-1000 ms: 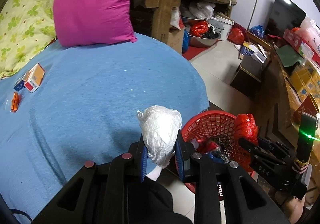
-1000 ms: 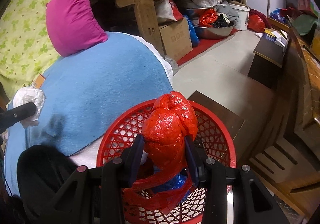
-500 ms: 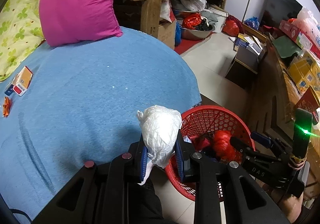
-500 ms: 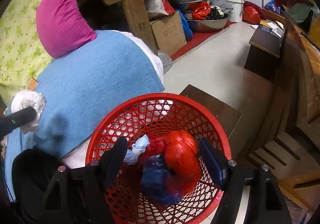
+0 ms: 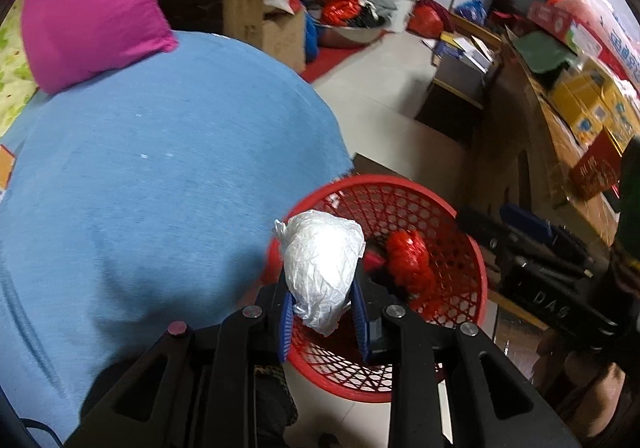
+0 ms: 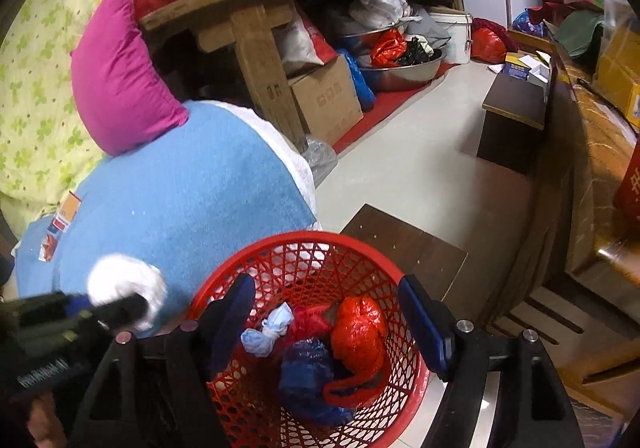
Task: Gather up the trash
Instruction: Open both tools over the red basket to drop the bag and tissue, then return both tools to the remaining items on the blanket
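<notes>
Left wrist view: the left tongs (image 5: 322,318) clench a crumpled white bag (image 5: 322,268) above the near rim of the red basket (image 5: 476,264). Right tongs (image 6: 326,320) hang released over the basket, where the red bag (image 6: 360,324) lies inside.

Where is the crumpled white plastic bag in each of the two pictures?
Left wrist view: the crumpled white plastic bag sits low in the middle, pinched between the left tongs, in front of the basket's near rim.
Right wrist view: the same bag shows blurred at the lower left, beside the basket's left rim.
Shared landmark: the round red plastic mesh basket, with a red bag inside.
</notes>
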{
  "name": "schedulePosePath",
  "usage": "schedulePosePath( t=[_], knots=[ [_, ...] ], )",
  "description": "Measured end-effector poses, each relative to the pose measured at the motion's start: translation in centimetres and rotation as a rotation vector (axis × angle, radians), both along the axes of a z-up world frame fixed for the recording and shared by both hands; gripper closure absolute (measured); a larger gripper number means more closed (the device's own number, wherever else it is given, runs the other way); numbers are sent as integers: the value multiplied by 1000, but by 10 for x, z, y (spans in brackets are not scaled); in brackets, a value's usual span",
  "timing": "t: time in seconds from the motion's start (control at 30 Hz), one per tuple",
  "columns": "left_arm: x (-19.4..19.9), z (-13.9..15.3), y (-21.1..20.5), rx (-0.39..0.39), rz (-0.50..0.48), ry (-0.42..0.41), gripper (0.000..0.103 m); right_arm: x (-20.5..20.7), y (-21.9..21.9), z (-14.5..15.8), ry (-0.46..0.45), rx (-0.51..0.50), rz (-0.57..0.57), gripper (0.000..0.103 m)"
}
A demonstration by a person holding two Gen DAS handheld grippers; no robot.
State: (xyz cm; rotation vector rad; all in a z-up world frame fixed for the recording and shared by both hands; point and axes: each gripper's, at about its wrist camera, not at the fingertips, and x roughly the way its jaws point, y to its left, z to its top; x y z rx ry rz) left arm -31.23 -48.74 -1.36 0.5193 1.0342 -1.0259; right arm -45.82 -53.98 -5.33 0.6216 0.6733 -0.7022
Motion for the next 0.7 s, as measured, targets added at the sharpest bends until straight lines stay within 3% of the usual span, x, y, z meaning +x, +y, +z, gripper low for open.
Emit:
schedulePosePath(
  t=[0.07, 0.13, 0.17, 0.2, 0.43, 0.7],
  knots=[
    [-4, -5, -5, 14, -18, 24, 70, -3, -1, 3, -11, -4, -7, 26],
    [-6, -11, -8, 36, -29, 38, 52, -4, -3, 4, -16, -5, -10, 26],
    [-6, -12, -6, 44, -29, 37, 36, -5, -4, 5, -18, -6, -14, 26],
    [-6, -12, -6, 44, -30, 35, 31, -6, -4, 5, -19, -6, -16, 26],
    [8, 4, 12, 4, -10, 45, 31, 0, -4, 6, -25, -2, -11, 26],
    [69, 33, 76, -69, 182, 21, 31, 44, 12, 22, -46, -34, 82, 26]
  ],
)
